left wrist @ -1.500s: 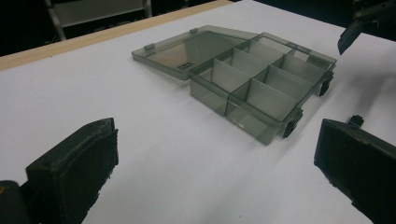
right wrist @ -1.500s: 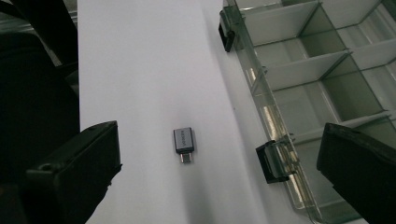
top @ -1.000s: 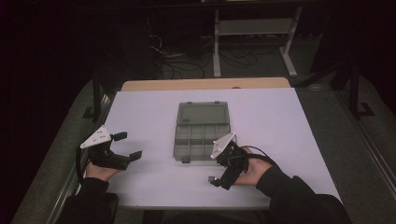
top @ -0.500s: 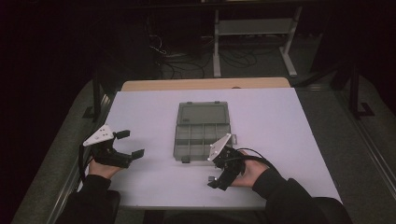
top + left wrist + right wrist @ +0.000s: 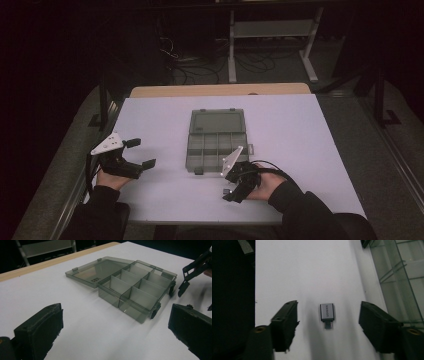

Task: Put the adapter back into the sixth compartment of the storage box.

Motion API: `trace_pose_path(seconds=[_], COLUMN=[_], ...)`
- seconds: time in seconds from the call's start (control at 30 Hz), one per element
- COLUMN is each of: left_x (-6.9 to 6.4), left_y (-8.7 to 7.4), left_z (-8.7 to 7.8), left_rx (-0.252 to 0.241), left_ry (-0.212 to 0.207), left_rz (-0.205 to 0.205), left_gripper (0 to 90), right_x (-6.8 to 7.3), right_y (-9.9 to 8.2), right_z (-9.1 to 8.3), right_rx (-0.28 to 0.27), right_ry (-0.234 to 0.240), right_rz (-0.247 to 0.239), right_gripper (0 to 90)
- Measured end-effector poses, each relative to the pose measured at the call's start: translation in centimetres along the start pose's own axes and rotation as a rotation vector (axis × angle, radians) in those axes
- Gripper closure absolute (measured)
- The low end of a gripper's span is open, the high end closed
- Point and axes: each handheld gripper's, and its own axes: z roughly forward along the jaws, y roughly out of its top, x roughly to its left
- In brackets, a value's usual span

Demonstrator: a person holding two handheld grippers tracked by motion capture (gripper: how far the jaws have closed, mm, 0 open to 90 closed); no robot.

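A smoky grey compartment box point(image 5: 218, 146) lies at the table's centre with its lid point(image 5: 216, 121) flat open toward the far side; the several compartments point(image 5: 135, 287) look empty. A small silver USB adapter point(image 5: 327, 312) lies flat on the white table, between the spread jaws of my right gripper point(image 5: 328, 306), untouched by either jaw. That right gripper point(image 5: 231, 190) points down at the table just in front of the box's near right corner and is open. My left gripper point(image 5: 141, 153) hovers open near the table's left edge, facing the box point(image 5: 116, 315).
The white table point(image 5: 300, 130) has bare room left and right of the box. A wooden strip point(image 5: 220, 90) runs along the far edge. Behind it stand a metal rack point(image 5: 270, 30) and cables on a dark floor. The box wall point(image 5: 404, 272) lies right of the adapter.
My right gripper has moved slightly toward the table's front edge and tipped down over the adapter. The left gripper has barely shifted. The box has not moved.
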Motion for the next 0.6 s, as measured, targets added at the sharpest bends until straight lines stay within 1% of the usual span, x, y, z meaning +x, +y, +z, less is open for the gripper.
trace_pose_path(seconds=[0.03, 0.07, 0.13, 0.17, 0.27, 0.3, 0.4, 0.47, 0.6], left_x=[0.0, 0.0, 0.0, 0.0, 0.0, 0.0, 0.0, 0.0, 0.0], left_y=[0.0, 0.0, 0.0, 0.0, 0.0, 0.0, 0.0, 0.0, 0.0], left_z=[0.0, 0.0, 0.0, 0.0, 0.0, 0.0, 0.0, 0.0, 0.0], left_rx=[0.001, 0.001, 0.001, 0.001, 0.001, 0.002, 0.002, 0.002, 0.002], left_ry=[-0.001, -0.001, -0.001, 0.0, 0.0, 0.0, -0.001, -0.002, -0.001], left_rz=[0.0, 0.002, 0.002, 0.001, 0.002, 0.001, 0.003, 0.001, 0.003], left_gripper=[0.0, 0.0, 0.0, 0.0, 0.0, 0.0, 0.0, 0.0, 0.0], right_x=[0.0, 0.0, 0.0, 0.0, 0.0, 0.0, 0.0, 0.0, 0.0], right_y=[0.1, 0.1, 0.1, 0.1, 0.1, 0.1, 0.2, 0.3, 0.3], right_z=[0.0, 0.0, 0.0, 0.0, 0.0, 0.3, 0.6, 0.8, 1.1], right_rx=[0.002, 0.002, 0.005, 0.004, 0.004, 0.013, 0.017, 0.021, 0.033], right_ry=[0.018, 0.018, 0.015, 0.009, 0.005, 0.002, 0.003, 0.001, 0.004], right_rz=[-0.008, -0.008, -0.006, -0.014, -0.016, -0.021, -0.027, -0.028, -0.033], right_gripper=[44.8, 44.8, 49.2, 51.1, 52.4, 56.5, 60.4, 61.1, 67.8])
